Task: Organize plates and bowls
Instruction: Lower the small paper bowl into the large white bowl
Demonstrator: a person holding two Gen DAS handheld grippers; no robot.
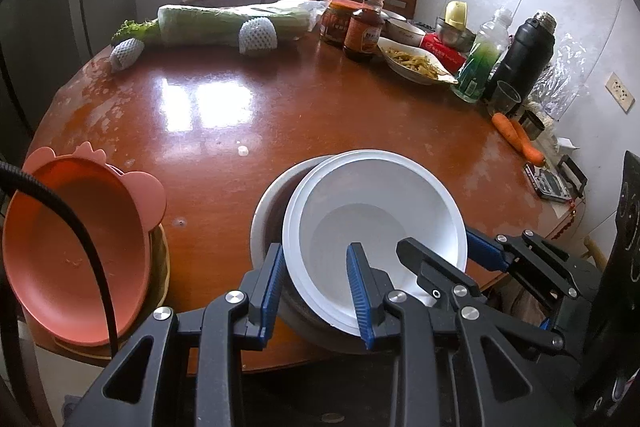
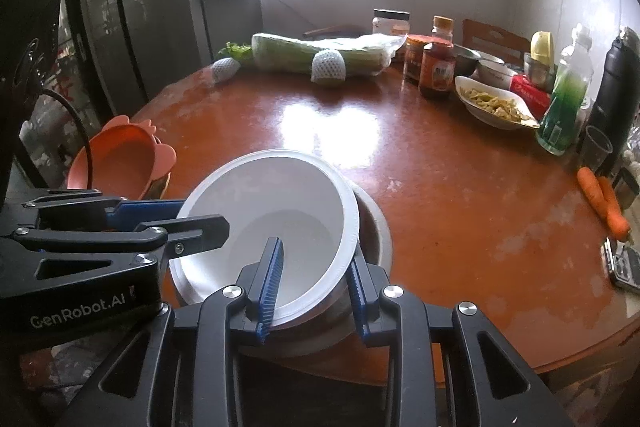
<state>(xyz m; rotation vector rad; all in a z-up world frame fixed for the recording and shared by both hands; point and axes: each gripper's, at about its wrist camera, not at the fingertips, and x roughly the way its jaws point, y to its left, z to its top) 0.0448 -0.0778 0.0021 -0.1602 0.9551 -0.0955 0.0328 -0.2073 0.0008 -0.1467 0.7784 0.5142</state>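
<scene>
Both tools clenched on the white bowls' rim: left tool at the near edge, right tool opposite. White stack sits tilted in a grey bowl directly ahead. Pink dishes already stacked, left of the left tool. Nesting looks unfinished.

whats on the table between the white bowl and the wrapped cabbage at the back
Mostly bare glossy table: between the white bowl and the wrapped cabbage, the left wrist view shows only one small white scrap.
</scene>
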